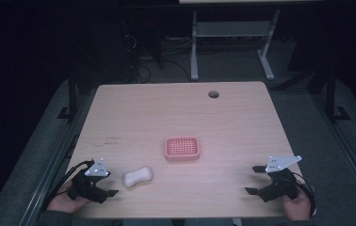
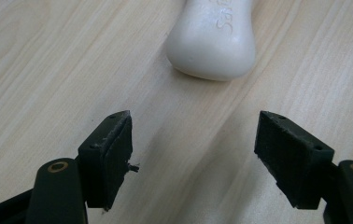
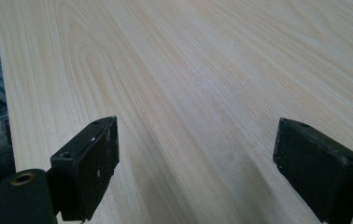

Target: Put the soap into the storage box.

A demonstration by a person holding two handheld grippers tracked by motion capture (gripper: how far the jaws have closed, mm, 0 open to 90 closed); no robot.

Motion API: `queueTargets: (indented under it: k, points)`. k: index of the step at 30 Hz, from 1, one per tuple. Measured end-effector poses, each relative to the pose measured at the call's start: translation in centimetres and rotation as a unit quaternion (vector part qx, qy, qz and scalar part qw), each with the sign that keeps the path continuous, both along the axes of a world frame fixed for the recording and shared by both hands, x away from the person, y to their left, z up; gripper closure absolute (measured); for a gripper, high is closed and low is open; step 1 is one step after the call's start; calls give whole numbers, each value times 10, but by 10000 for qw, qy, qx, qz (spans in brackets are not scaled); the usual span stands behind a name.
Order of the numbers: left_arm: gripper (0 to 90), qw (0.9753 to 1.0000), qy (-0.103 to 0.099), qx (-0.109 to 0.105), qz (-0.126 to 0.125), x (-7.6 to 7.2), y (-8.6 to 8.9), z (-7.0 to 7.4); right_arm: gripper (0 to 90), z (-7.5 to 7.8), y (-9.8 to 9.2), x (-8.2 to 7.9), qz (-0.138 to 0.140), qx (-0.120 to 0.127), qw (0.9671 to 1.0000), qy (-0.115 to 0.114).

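One smooth white waisted soap bar (image 1: 137,177) lies on the pale woodgrain worktop (image 1: 176,113), beside one pink gridded dish (image 1: 182,148); left claw (image 1: 111,193) and right claw (image 1: 254,179) both spread, empty.

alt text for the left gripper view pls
A white, waisted bar of soap lies on a pale wooden table, just ahead of the left gripper, whose two black jaws stand wide open and empty.

Soap (image 1: 137,177) left of dish (image 1: 182,148), nr table (image 1: 176,113) front.
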State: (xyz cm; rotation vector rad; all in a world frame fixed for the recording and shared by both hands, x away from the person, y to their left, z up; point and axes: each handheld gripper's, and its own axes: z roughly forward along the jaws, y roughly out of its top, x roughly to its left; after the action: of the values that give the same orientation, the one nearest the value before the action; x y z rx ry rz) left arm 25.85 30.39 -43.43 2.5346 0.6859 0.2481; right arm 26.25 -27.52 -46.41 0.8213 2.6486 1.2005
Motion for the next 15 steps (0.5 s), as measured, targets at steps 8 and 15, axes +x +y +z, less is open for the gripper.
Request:
queueTargets:
  k: [8, 15]
  points:
    - [271, 10000, -58, -18, -56, -1, -4, 3, 141, 1, 1, 0, 17, -24, 10000, -7]
    - [269, 9999, -81, 2, -116, 0, -9, 5, 141, 1, 1, 0, 39, -39, 10000, -7]
